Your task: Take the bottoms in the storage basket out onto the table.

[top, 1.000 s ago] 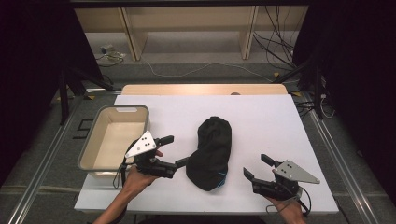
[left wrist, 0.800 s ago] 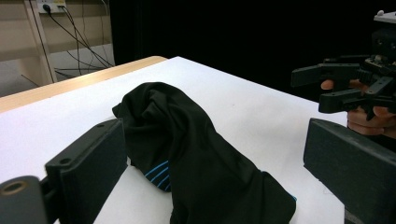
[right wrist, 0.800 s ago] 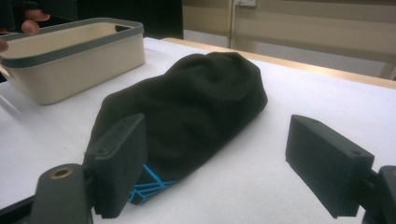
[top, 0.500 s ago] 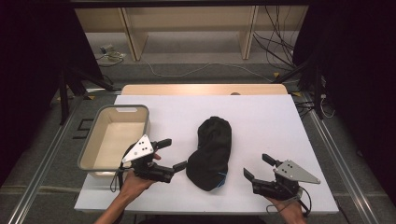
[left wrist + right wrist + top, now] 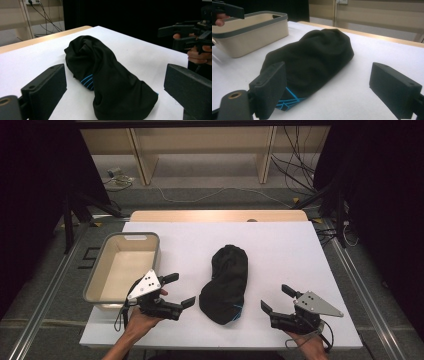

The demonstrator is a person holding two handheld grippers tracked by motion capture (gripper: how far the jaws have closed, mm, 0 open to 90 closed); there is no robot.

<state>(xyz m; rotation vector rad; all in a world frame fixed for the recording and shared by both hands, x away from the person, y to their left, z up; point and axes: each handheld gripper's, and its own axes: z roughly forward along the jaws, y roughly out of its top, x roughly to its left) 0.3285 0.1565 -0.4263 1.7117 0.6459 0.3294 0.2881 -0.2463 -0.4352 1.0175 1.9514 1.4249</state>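
Observation:
A crumpled black garment with thin blue stripes lies in the middle of the white table. My left gripper is open just left of its near end, jaws pointing at it. The left gripper view looks straight at the garment between the spread jaws, blue stripes near its fold. My right gripper is open a little right of the garment's near end. From the right gripper view, the garment lies ahead with blue lines at its near hem.
A beige bin with a grey rim stands at the table's left, close behind the left gripper; it also appears as the bin. A wooden strip borders the far edge. Cables and shelving lie on the floor beyond.
The left gripper has drifted slightly toward the near edge and left, staying open. The right gripper and the garment have not moved.

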